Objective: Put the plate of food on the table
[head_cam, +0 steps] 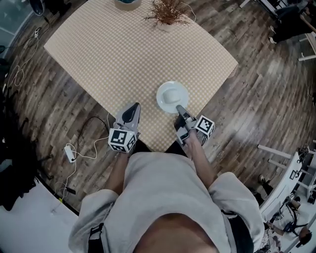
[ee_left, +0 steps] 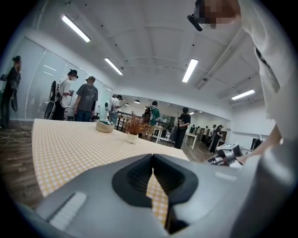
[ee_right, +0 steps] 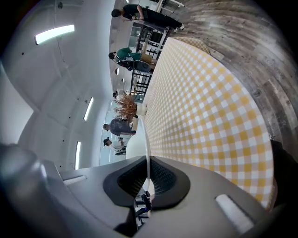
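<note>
A white plate carrying a white mound of food rests on the table, which has a yellow checked cloth, close to its near corner. My right gripper is shut on the plate's near rim. In the right gripper view the thin rim runs edge-on between the pads of that gripper, with the pale food just left of it. My left gripper hovers over the table's near edge, left of the plate. It is shut with nothing in it.
At the table's far end stand a dried plant in a pot and a bowl. Cables and a power adapter lie on the wooden floor at the left. Several people stand beyond the table.
</note>
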The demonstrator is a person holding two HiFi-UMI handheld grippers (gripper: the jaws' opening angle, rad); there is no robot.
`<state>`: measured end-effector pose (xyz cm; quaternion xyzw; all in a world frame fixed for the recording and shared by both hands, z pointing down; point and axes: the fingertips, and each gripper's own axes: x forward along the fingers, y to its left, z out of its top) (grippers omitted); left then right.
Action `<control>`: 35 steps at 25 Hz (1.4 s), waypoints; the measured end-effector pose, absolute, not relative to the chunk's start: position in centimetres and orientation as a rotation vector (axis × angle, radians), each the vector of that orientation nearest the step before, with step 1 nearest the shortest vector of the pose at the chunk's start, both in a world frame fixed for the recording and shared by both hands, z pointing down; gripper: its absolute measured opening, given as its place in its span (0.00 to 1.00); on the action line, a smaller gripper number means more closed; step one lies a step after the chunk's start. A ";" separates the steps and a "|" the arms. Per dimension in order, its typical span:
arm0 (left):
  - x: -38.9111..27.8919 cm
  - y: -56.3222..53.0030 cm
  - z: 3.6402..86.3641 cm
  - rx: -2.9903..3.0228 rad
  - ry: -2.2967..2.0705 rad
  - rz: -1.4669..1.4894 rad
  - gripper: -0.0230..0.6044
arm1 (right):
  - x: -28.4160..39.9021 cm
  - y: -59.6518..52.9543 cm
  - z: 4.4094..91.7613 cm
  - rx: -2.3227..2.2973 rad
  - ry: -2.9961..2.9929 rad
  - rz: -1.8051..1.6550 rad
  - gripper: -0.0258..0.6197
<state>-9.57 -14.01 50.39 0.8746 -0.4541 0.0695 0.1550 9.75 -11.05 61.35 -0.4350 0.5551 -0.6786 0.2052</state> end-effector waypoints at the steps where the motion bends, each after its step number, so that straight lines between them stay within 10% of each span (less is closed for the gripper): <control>1: -9.7 -14.1 50.6 2.499 -1.307 0.204 0.05 | 9.7 -11.3 61.6 -1.204 1.547 -1.894 0.05; 35: -9.0 -14.8 58.6 2.413 -1.279 0.287 0.05 | 10.0 -9.0 68.1 -1.199 1.511 -1.954 0.06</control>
